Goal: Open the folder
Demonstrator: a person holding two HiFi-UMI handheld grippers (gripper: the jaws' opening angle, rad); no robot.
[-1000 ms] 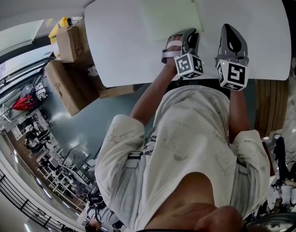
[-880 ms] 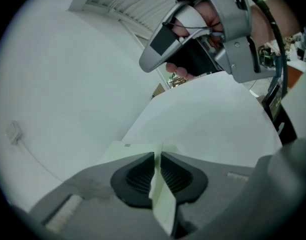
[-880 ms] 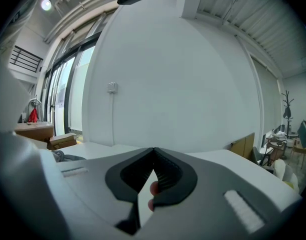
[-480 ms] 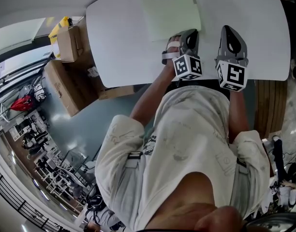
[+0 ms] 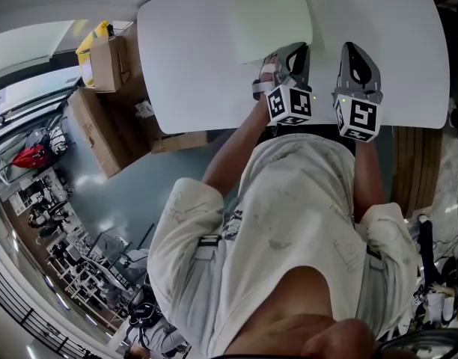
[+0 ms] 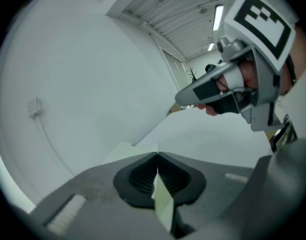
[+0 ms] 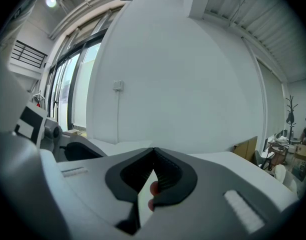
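Your shirt (image 5: 289,215) is off-white and short-sleeved, with faint grey print across the chest. The sleeves are loose. There's a dark buckle (image 5: 208,240) on a grey strap at your left side and a second buckle (image 5: 373,254) at your right. The left claw (image 6: 157,156) and right claw (image 7: 154,151) have the same build: smooth grey plastic shells, black ribbed pads (image 6: 138,176) inside, and a pale rectangular inlay on each jaw face. Each carries a white cube with black square markers, the left cube (image 5: 289,105) and the right cube (image 5: 358,117). A pale strap (image 5: 268,72) crosses the left handle.
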